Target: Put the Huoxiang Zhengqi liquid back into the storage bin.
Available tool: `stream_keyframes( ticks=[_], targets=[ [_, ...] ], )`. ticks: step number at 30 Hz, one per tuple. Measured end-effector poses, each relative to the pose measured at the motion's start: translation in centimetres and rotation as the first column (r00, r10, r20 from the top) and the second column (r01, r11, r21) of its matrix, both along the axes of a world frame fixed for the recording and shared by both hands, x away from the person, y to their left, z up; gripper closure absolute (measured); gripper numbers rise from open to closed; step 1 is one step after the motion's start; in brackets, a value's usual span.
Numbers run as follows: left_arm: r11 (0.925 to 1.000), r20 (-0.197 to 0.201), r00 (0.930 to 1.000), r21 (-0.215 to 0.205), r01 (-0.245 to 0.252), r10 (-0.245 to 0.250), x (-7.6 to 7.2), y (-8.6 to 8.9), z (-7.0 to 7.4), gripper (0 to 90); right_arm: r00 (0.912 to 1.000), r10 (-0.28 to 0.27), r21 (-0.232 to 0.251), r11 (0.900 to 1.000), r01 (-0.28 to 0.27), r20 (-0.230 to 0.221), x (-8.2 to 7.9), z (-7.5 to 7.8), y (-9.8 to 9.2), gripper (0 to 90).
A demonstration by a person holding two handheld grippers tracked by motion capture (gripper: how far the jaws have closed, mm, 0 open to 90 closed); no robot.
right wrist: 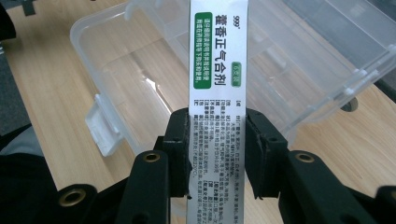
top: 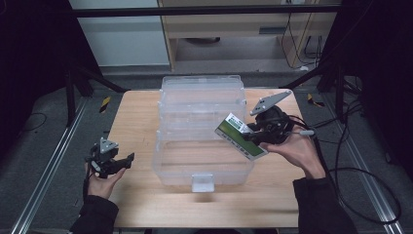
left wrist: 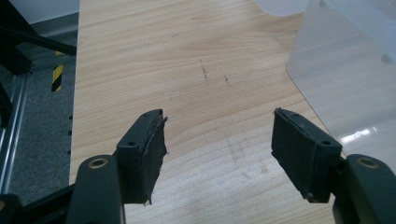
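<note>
Pale wooden table (top: 141,122) on grey floor, dark frame behind, clear plastic case (top: 204,161) lying open, green-and-white box (top: 241,136) clamped by right gripper (top: 253,134) above the case, printed label legible in right gripper view, left gripper (top: 124,162) held empty, jaws wide, at table's left edge.

quick count: one clear plastic organizer box (top: 202,131), lid open, sitting mid tabletop toward far edge. one front latch (top: 202,183) on it, facing near edge. one green-and-white medicine carton (top: 240,136), up over box's right side. two grippers: left gripper (top: 127,159) off near-left corner, right gripper (top: 249,130) by right edge. one wooden tabletop (top: 136,117). two hands.
</note>
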State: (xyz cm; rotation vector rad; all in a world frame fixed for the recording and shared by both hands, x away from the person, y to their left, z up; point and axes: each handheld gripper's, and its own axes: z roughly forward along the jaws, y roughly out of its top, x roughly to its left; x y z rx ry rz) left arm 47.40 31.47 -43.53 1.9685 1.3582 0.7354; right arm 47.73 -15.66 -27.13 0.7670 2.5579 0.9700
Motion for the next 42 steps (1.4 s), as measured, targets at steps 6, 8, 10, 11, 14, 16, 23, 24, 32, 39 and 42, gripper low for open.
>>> stream_keyframes(
  ticks=[6, 8, 10, 11, 14, 16, 23, 24, 32, 39, 42],
  targets=[
    [1.0, 0.0, 1.0, -0.001, 0.001, -0.001, 0.0, 0.0, 0.0, 34.3, 0.9984, 0.057, -0.023, 0.998, -0.057, -0.004, 0.5, -0.1, 0.7, 64.7],
    [1.0, 0.0, 1.0, -0.001, 0.0, 0.0, 0.0, 0.0, 0.0, 34.3, 0.9972, 0.074, -0.027, 0.997, -0.074, -0.011, 0.7, -0.1, 1.0, 64.7],
    [1.0, 0.0, 1.0, -0.002, -0.001, 0.001, 0.0, 0.0, 0.0, 34.3, 0.9954, 0.094, -0.04, 0.995, -0.094, -0.021, 0.8, -0.3, 1.3, 64.7],
    [1.0, 0.0, 1.0, -0.002, -0.002, 0.002, 0.0, 0.0, 0.0, 34.3, 0.9944, 0.103, -0.047, 0.993, -0.104, -0.021, 0.8, -0.3, 1.5, 64.6],
    [1.0, 0.001, 1.0, -0.002, -0.002, 0.002, 0.0, 0.1, 0.0, 34.3, 0.9912, 0.132, -0.068, 0.989, -0.132, -0.017, 1.0, -0.6, 1.9, 64.6],
    [1.0, 0.0, 1.0, -0.002, -0.001, 0.001, 0.0, 0.1, 0.0, 34.3, 0.9894, 0.144, -0.071, 0.987, -0.145, -0.022, 1.2, -0.7, 2.1, 64.6],
    [1.0, -0.004, 1.0, 0.0, 0.001, -0.001, 0.1, 0.0, -0.1, 34.3, 0.979, 0.198, -0.08, 0.976, -0.201, -0.048, 1.9, -1.5, 2.7, 64.6],
    [1.0, -0.003, 1.0, 0.0, 0.0, 0.0, 0.1, 0.0, -0.1, 34.4, 0.9769, 0.208, -0.082, 0.974, -0.212, -0.049, 2.0, -1.6, 2.8, 64.6],
    [1.0, -0.004, 1.0, 0.0, 0.001, -0.001, 0.1, 0.0, -0.1, 34.3, 0.9599, 0.27, -0.092, 0.957, -0.276, -0.076, 2.8, -2.3, 3.2, 64.5],
    [1.0, -0.008, 1.0, -0.001, 0.001, -0.001, 0.2, 0.0, -0.2, 34.3, 0.9398, 0.33, -0.124, 0.932, -0.339, -0.087, 3.1, -2.9, 3.7, 64.4],
    [1.0, -0.006, 1.0, -0.003, -0.004, 0.004, 0.2, 0.2, -0.2, 34.3, 0.9356, 0.339, -0.133, 0.927, -0.35, -0.1, 3.4, -3.2, 3.9, 64.4]
  ],
)
